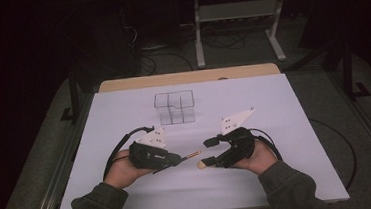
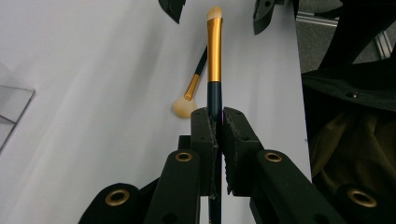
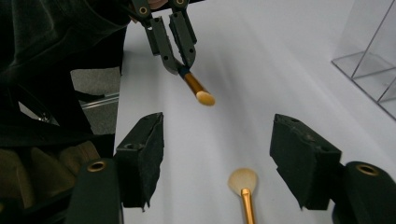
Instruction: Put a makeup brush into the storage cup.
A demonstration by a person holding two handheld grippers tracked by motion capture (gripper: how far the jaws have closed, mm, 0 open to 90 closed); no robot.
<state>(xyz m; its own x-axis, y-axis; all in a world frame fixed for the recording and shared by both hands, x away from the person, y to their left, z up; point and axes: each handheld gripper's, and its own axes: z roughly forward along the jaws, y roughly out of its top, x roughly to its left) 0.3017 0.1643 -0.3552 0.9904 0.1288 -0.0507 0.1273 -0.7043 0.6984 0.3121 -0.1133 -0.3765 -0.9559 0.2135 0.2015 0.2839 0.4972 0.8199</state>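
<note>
Jaws of the left gripper [image 2: 215, 122] clamp a brush [image 2: 214, 56] pointing toward the right gripper [image 3: 217, 161] — gaping, empty — its handle end hidden.

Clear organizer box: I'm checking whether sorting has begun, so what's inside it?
The clear organizer box looks empty through its transparent walls, with only dividers visible. From the two tool cameras just its edge appears, so the compartments aren't visible there.
</note>
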